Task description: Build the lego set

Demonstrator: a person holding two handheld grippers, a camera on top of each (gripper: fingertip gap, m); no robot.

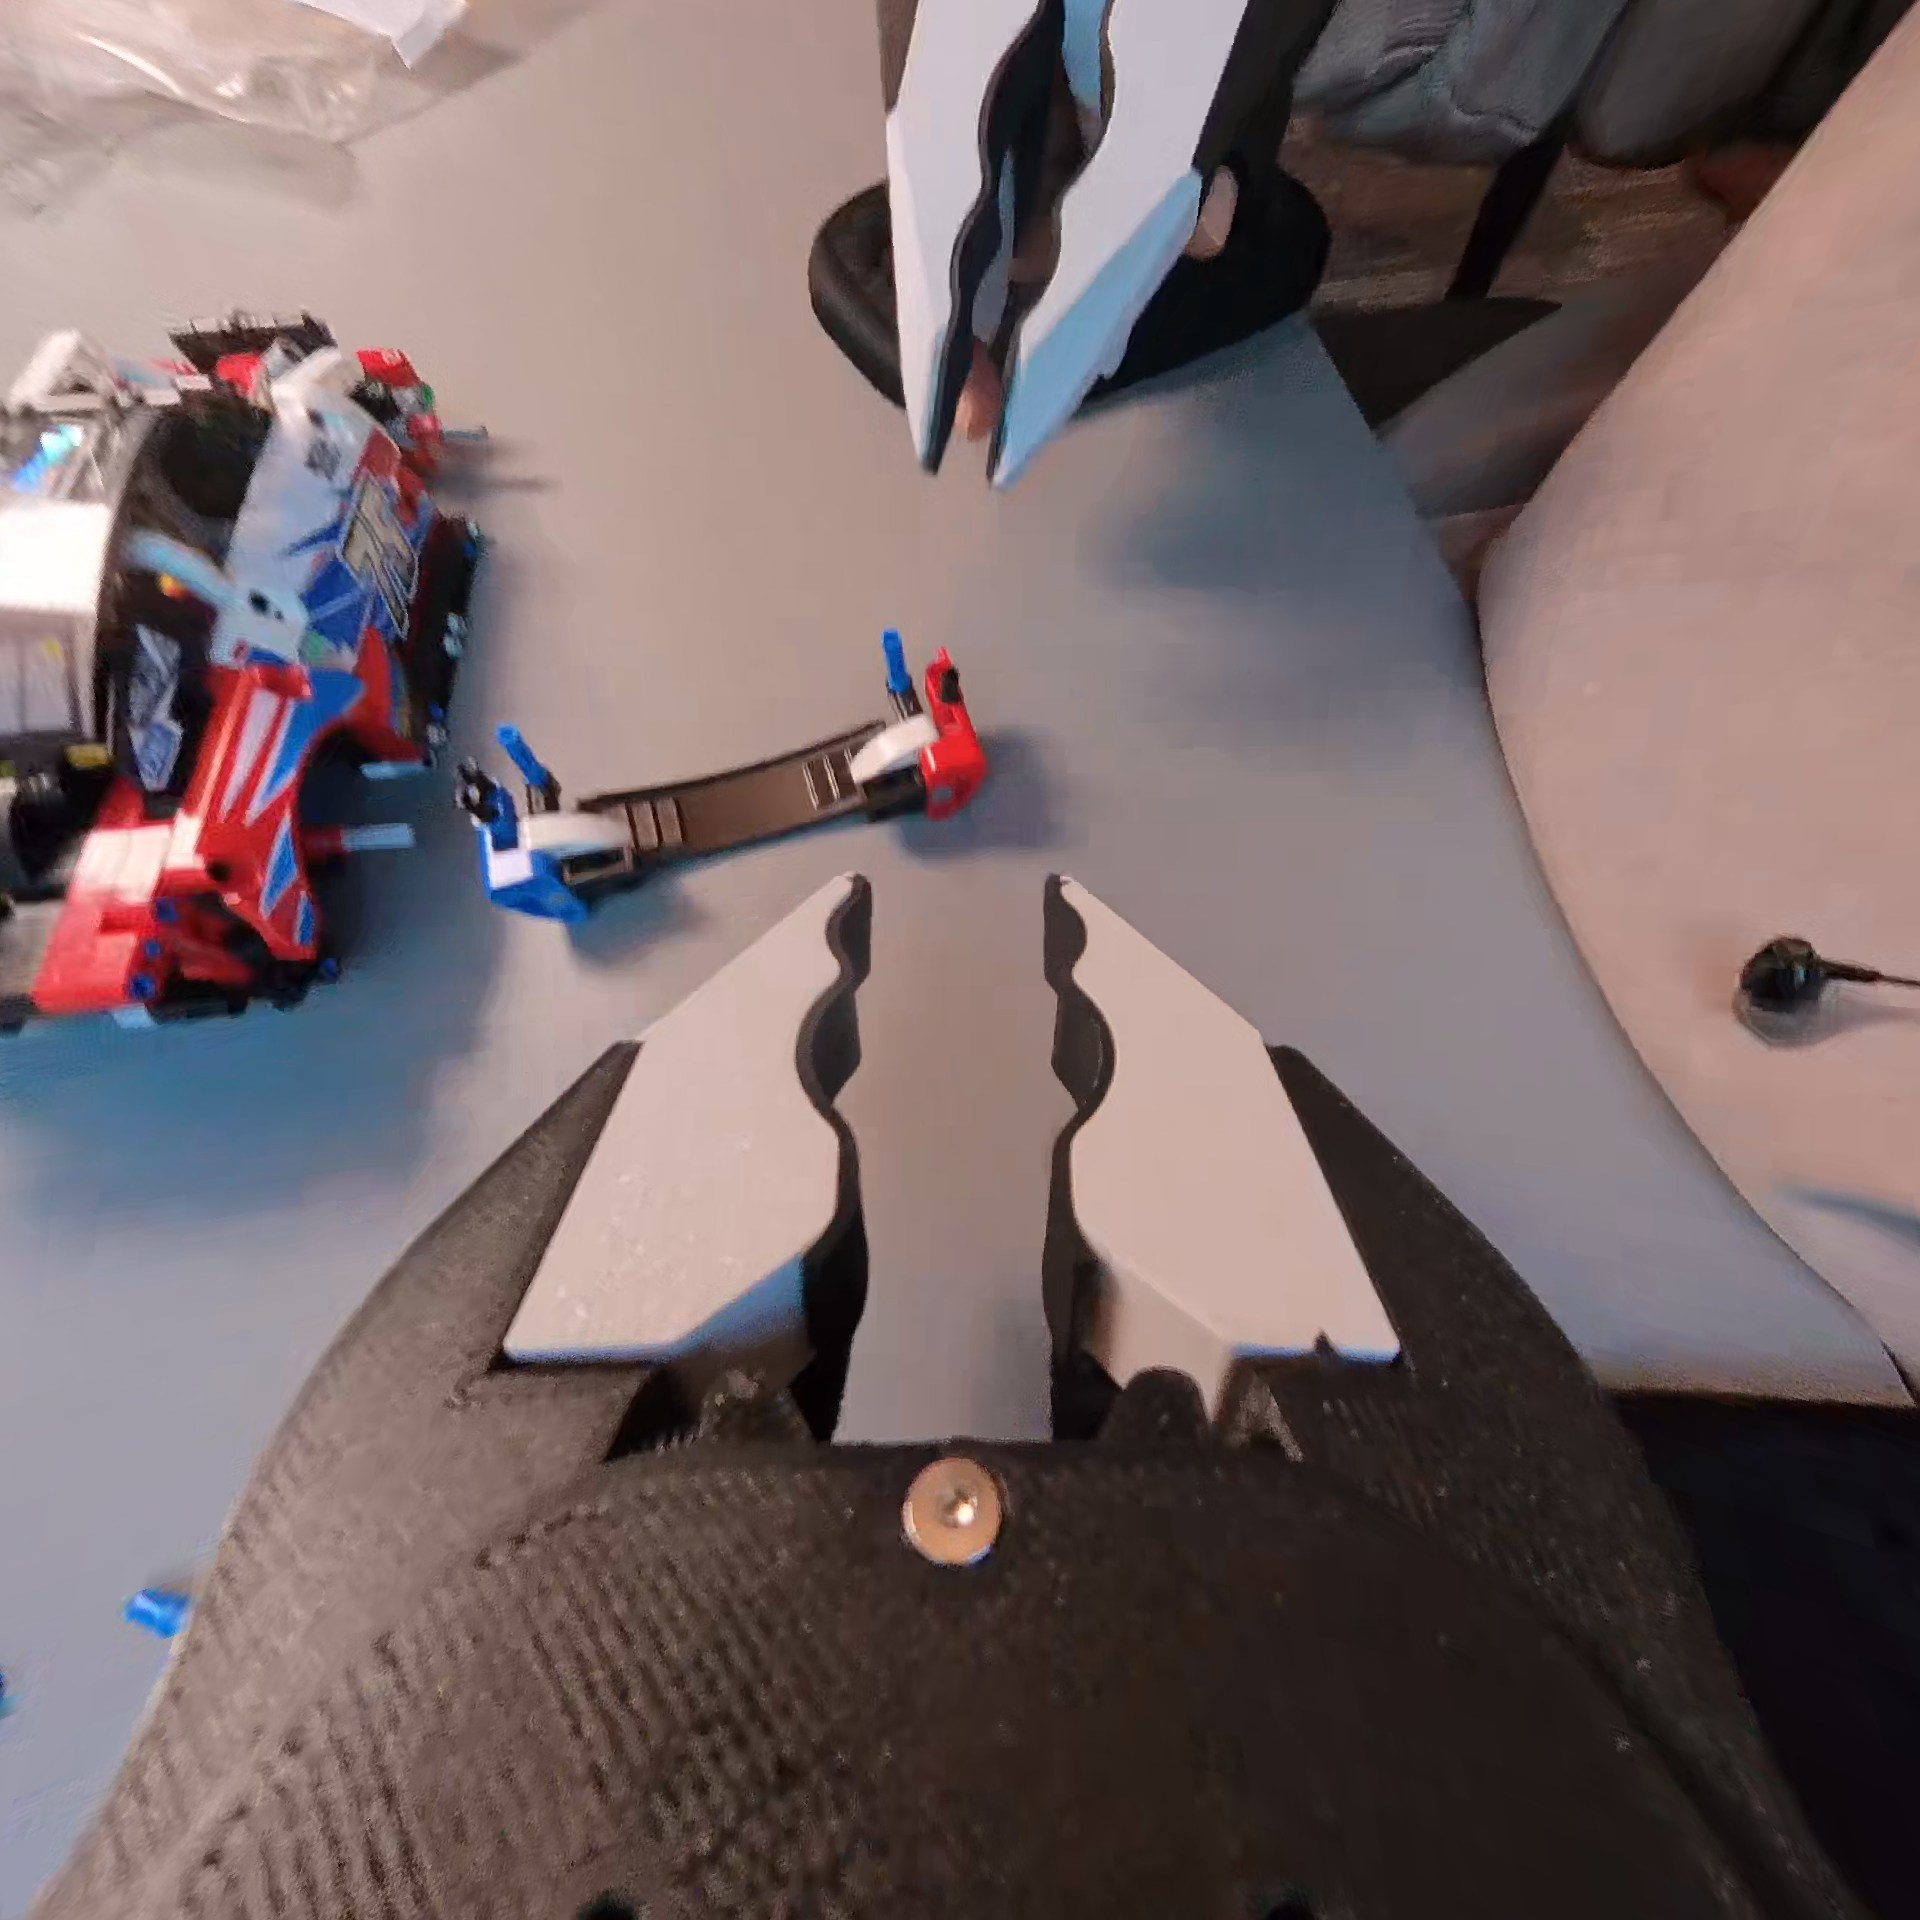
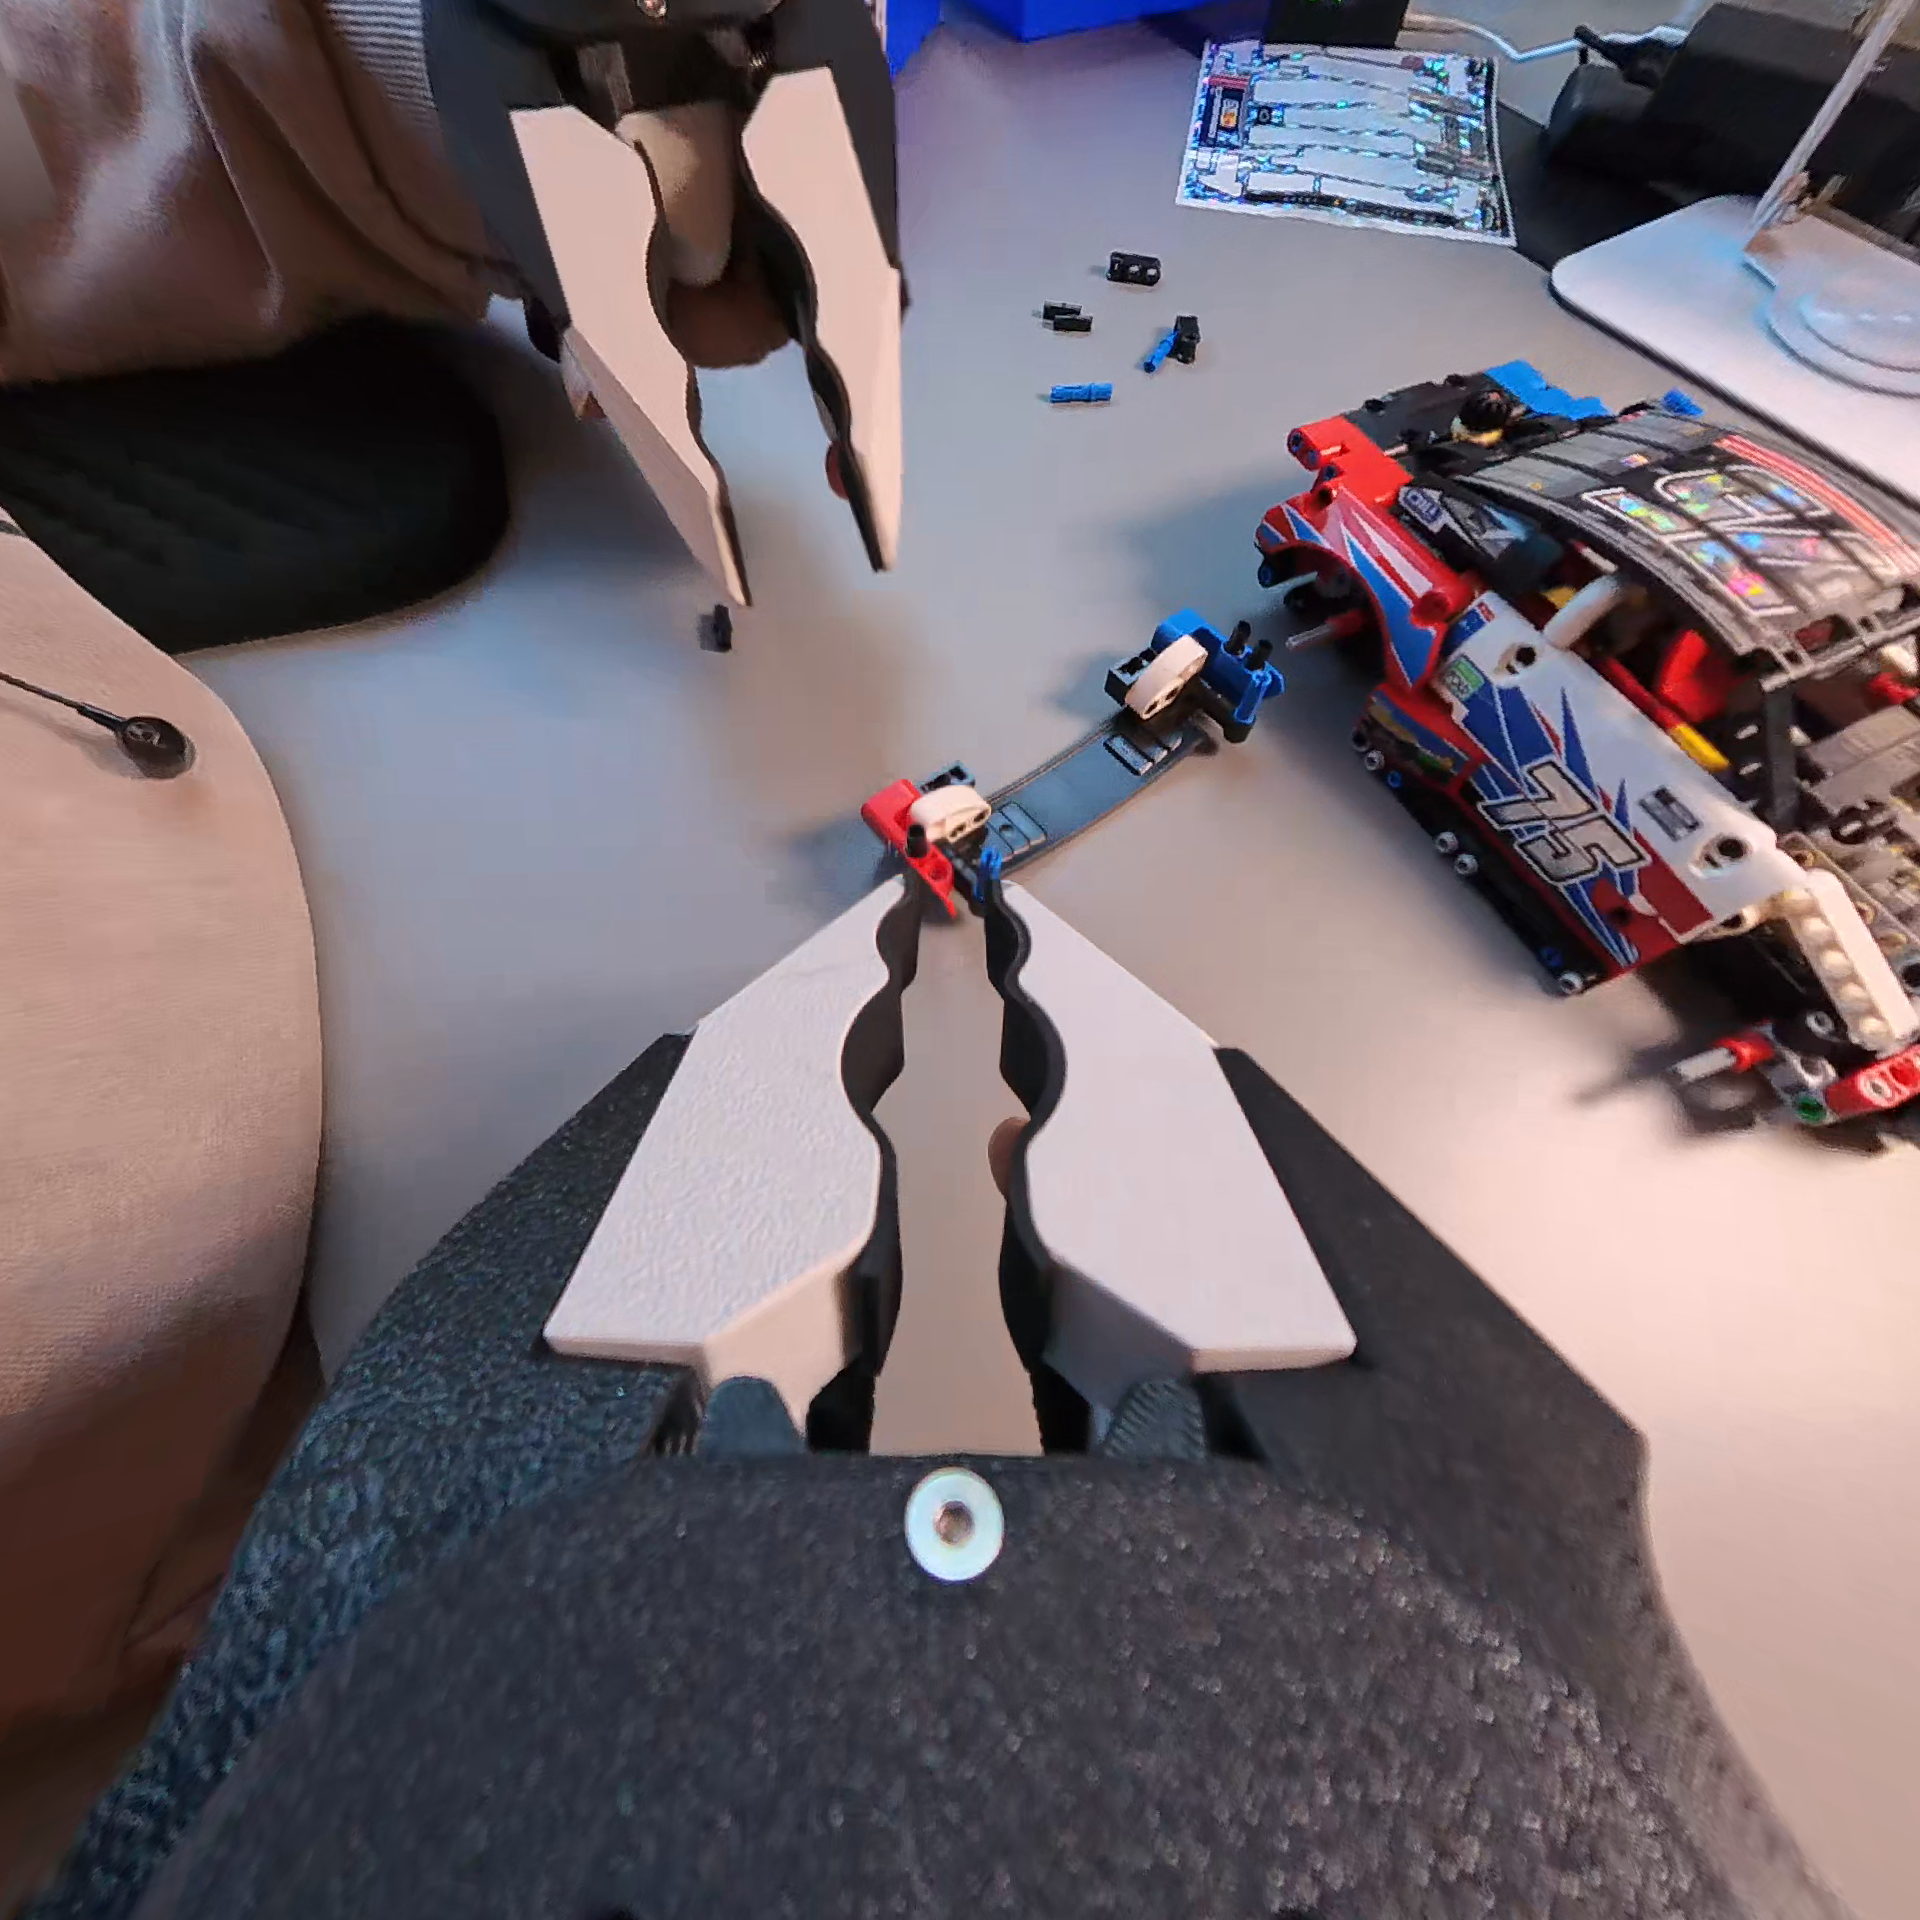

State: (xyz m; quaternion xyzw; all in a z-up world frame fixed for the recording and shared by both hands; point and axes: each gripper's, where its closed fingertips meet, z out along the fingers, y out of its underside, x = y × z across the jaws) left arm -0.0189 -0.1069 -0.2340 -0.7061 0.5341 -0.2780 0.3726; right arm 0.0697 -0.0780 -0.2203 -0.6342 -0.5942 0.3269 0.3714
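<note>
Surface: grey table [image 2: 644, 748], car [image 2: 1621, 727] at its far side, loose pins [image 2: 1081, 393] beyond.
Piece: black curved bar [image 2: 1070, 790] lying flat, red end [image 2: 904, 831], blue end [image 2: 1216, 675].
Axis: runs from the right claw [image 2: 951, 894] toward the car.
Right claw: jaws narrowly apart, tips at the red end; cannot tell if they touch it.
Left claw: [image 1: 956, 883] empty, jaws parted, short of the bar [image 1: 748, 790], broadside to it.
Nearer: right, I judge.
</note>
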